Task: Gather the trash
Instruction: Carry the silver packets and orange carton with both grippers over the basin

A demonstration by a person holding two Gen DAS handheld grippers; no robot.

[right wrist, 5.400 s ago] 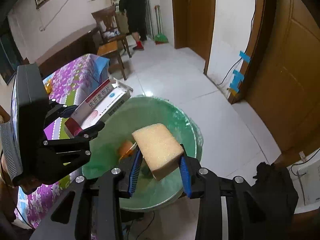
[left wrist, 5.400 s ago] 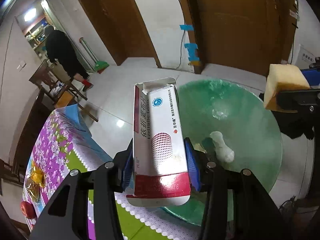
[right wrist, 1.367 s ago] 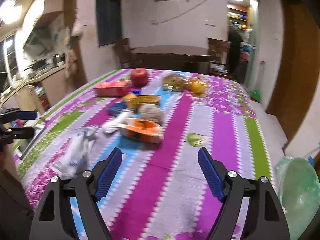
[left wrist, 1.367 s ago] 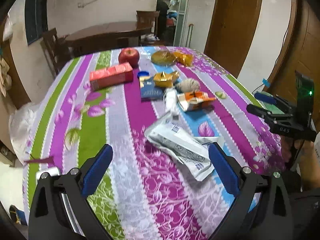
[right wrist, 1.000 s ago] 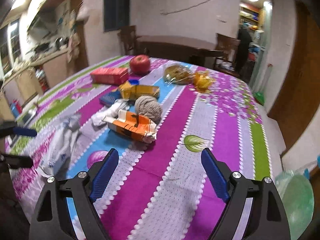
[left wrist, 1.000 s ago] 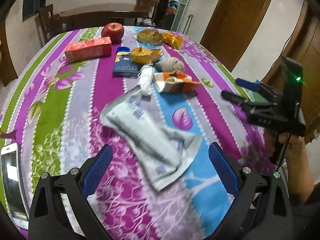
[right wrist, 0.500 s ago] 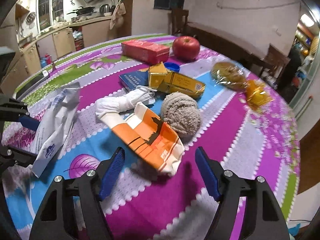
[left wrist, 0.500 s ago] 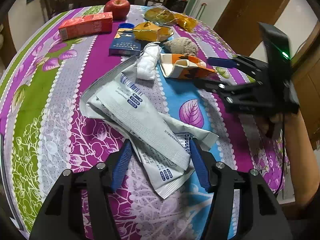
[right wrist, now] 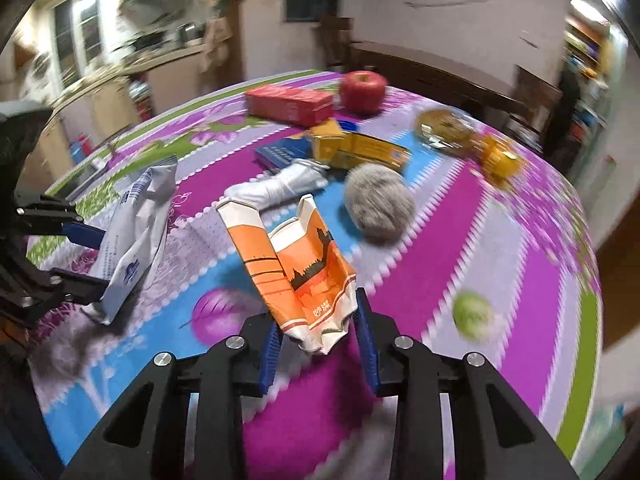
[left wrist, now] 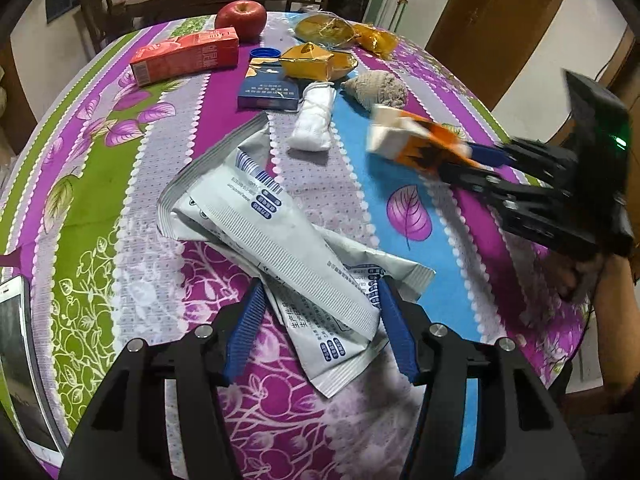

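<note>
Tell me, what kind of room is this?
Probably a home dining room next to a kitchen: a flowery purple and green tablecloth, a dark wooden chair behind it, and a kitchen counter with pots at the side.

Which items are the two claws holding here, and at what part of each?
Right claw: shut on the orange carton at its near bottom end. Left claw: astride the near end of the white pouches; contact unclear.

Left black two-finger tongs with blue pads (left wrist: 320, 320): low over the table, jaws part closed around a grey-white foil pouch (left wrist: 276, 236); contact unclear.

Right black tongs (right wrist: 320, 334): raised, tilted, jaws clamped on a crumpled orange-and-white carton (right wrist: 298, 264), gripped by a bare hand (left wrist: 580, 276).
</note>
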